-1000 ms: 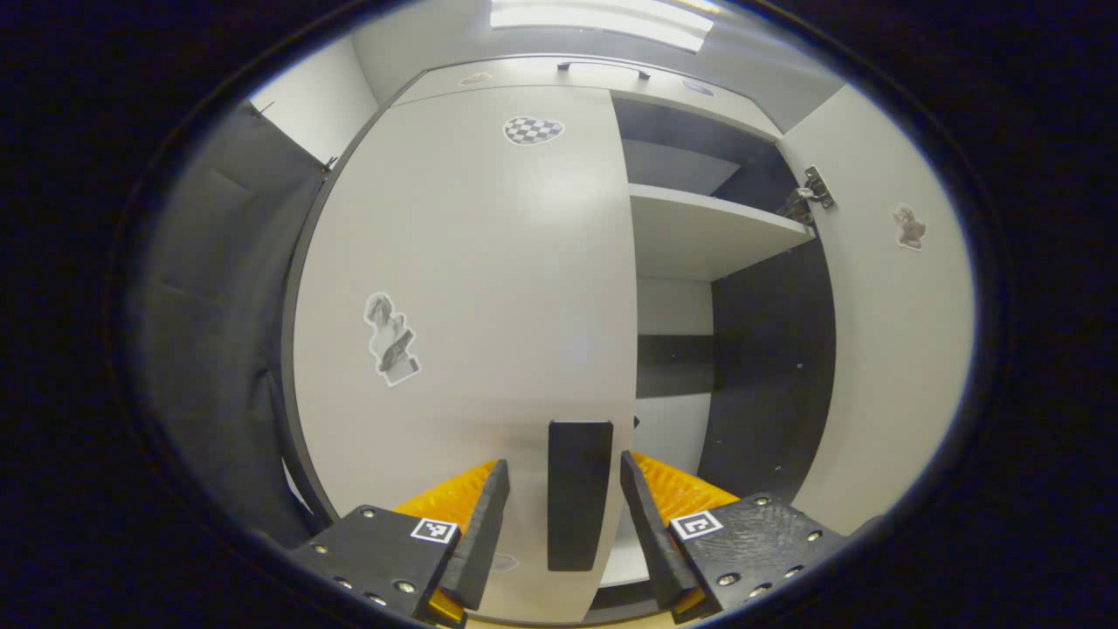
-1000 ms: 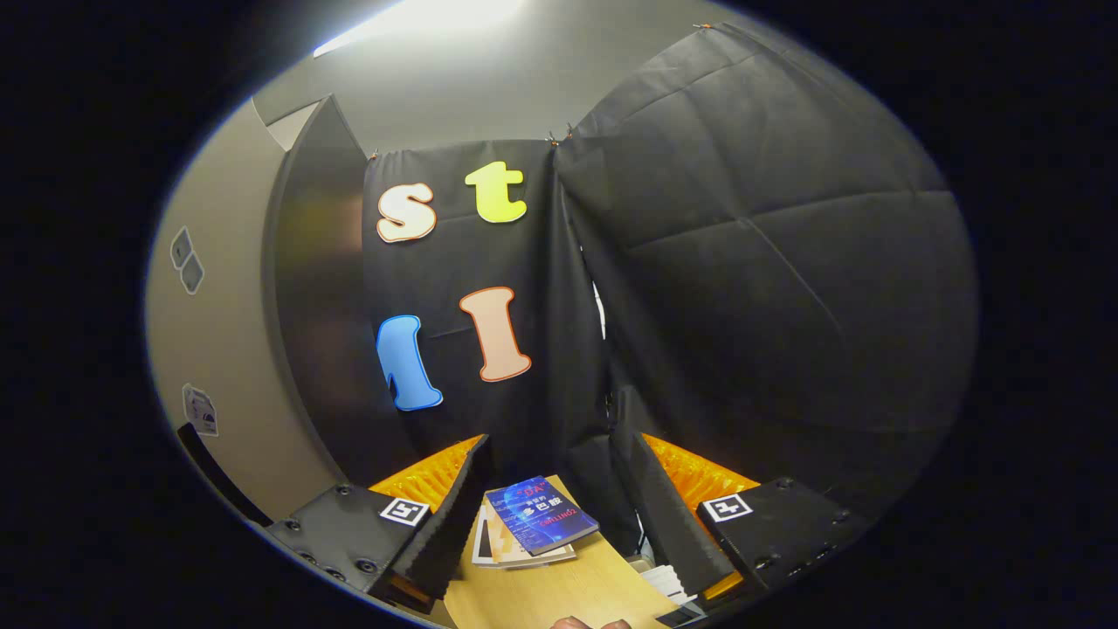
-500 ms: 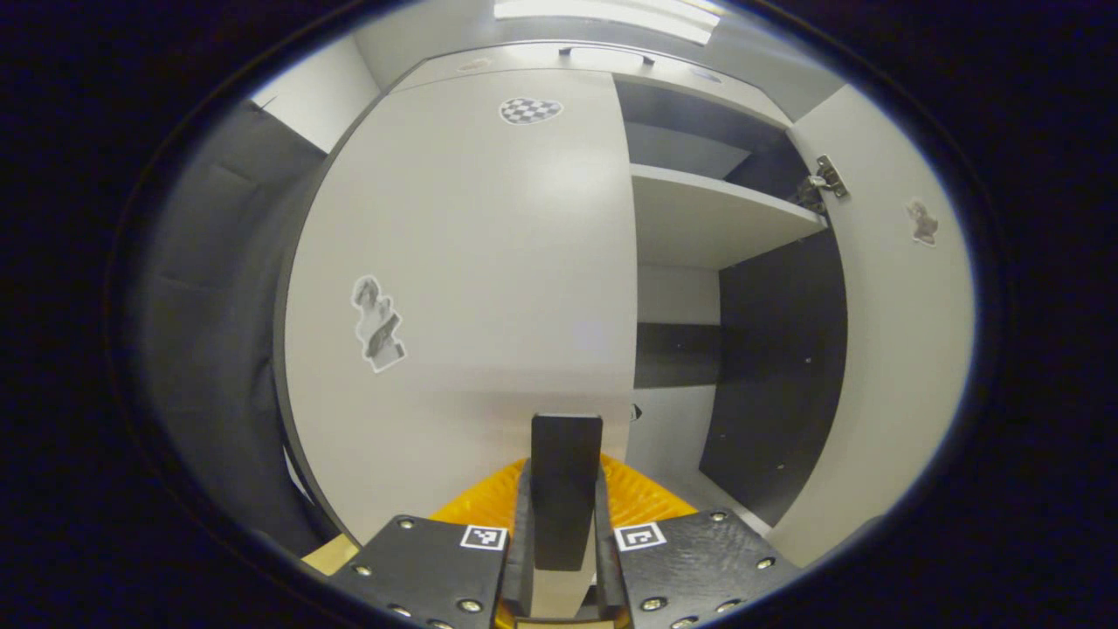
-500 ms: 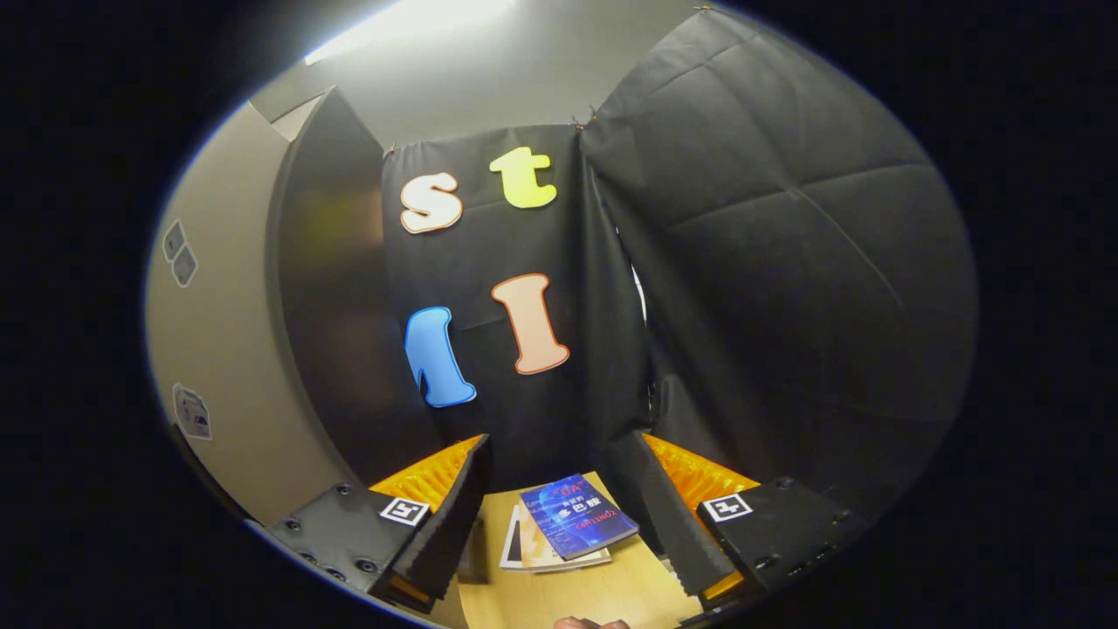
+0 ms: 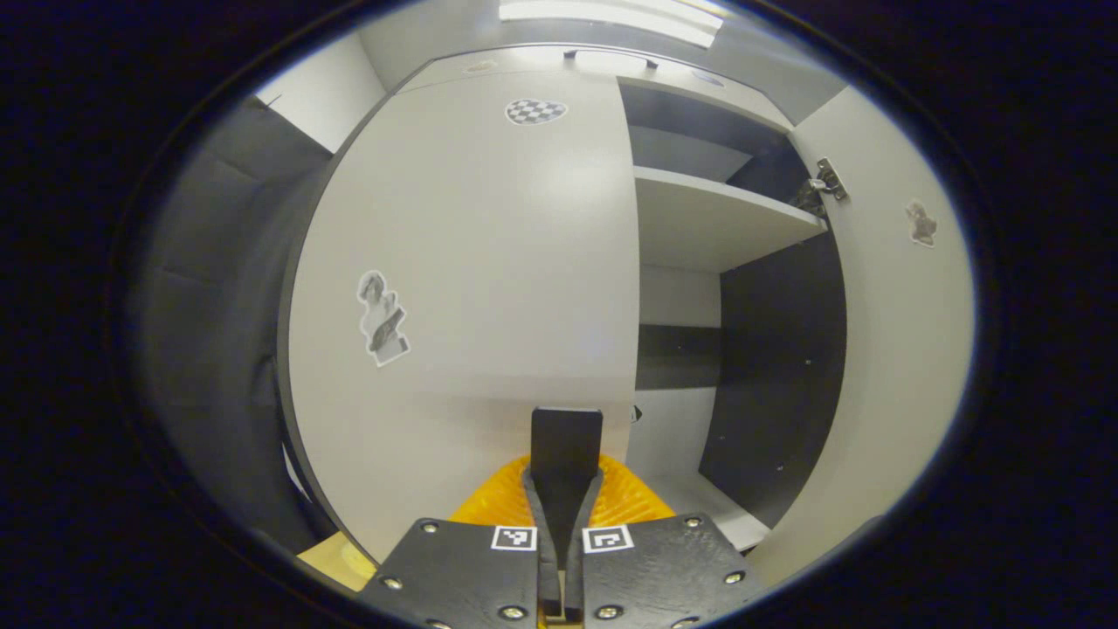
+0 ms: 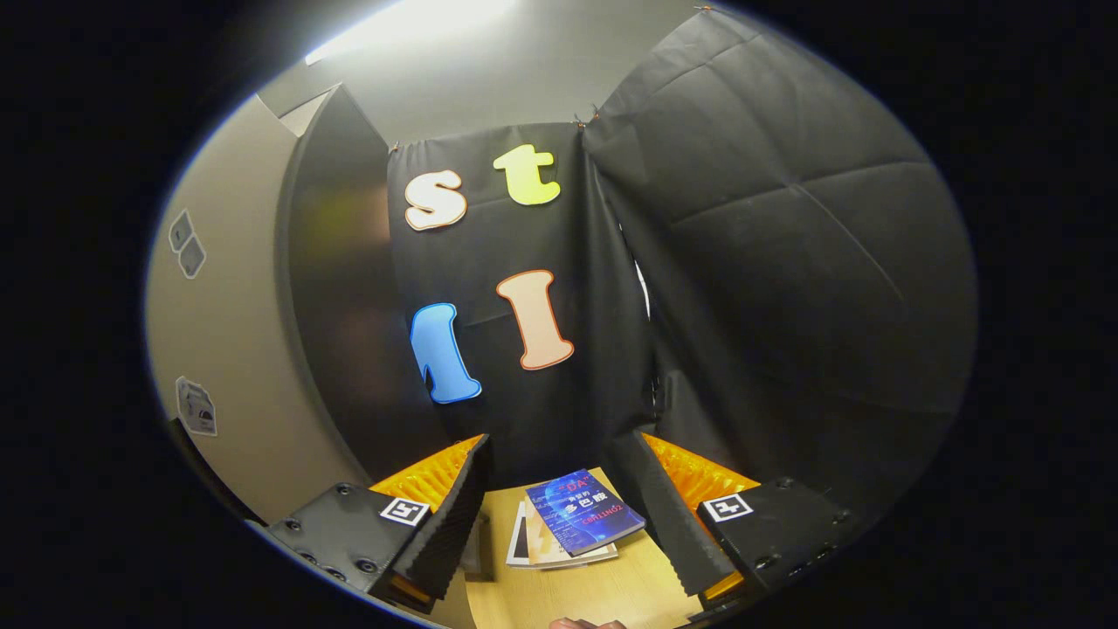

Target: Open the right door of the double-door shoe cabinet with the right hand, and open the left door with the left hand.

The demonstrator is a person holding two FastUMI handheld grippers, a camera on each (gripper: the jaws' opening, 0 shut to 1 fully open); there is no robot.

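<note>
Two ridged black fingers (image 5: 541,524) of the left gripper (image 5: 563,515) clench the flat black handle (image 5: 566,445) at 6 o'clock on the smooth pale left door (image 5: 489,262), which looks closed. The right door (image 5: 900,349) stands open at 3 o'clock beside a shelf (image 5: 707,218). The right gripper (image 6: 559,507) hangs released over a wooden surface (image 6: 568,594) bearing books (image 6: 581,522).

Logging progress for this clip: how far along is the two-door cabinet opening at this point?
Done: the right door stands swung open, baring the shelf, and the right claw hangs open and empty over a table with books. In hand: the left claw is shut on the black handle of the left door. Left: that door looks closed and needs pulling open.
</note>
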